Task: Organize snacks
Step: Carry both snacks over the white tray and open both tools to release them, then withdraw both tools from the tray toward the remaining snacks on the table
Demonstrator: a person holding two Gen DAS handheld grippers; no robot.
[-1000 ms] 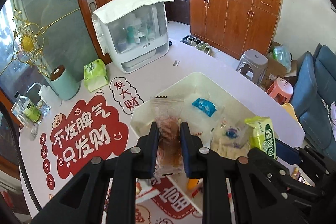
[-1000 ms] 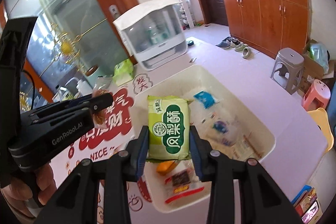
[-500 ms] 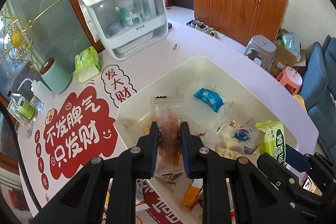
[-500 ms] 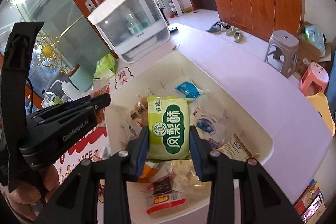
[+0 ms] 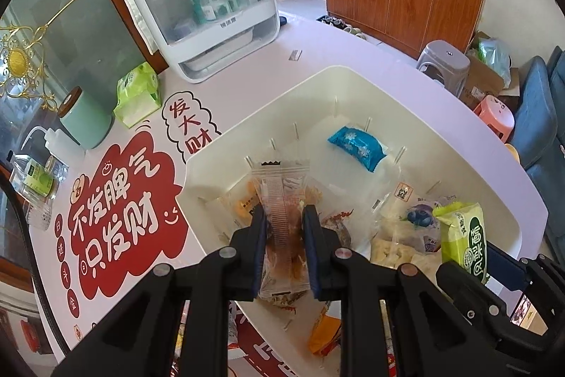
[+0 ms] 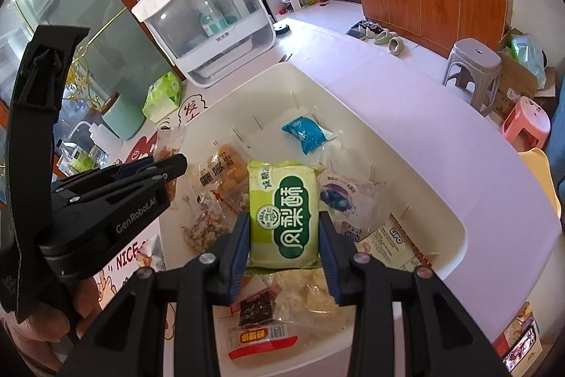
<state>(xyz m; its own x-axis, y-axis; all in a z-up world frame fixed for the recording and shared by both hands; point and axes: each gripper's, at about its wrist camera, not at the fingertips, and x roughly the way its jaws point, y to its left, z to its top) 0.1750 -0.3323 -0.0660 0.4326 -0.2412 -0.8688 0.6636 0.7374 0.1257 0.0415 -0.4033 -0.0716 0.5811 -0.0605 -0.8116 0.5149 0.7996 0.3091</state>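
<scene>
My left gripper (image 5: 284,214) is shut on a clear snack packet (image 5: 282,200) with orange-brown pieces, held upright over the near left corner of the white bin (image 5: 353,76). My right gripper (image 6: 284,218) is shut on a green pastry pack (image 6: 284,214) above the bin (image 6: 462,235). The green pack (image 5: 462,235) and the right gripper show at the lower right of the left wrist view. In the right wrist view the left gripper (image 6: 169,170) sits at the left with the clear packet (image 6: 167,143), a hand below it. Several snacks lie in the bin, among them a blue packet (image 5: 356,147) (image 6: 307,133).
A white lidded cabinet (image 5: 204,13) stands behind the bin. Left of it are a green tissue pack (image 5: 136,94), a mint canister (image 5: 84,121) and bottles (image 5: 31,179). A red printed mat (image 5: 120,211) covers the table's left. Stools (image 6: 476,69) stand past the table's right edge.
Both grippers have come down and forward toward the bin with their packets still held; the bin and its snacks now look larger and closer in both views.
</scene>
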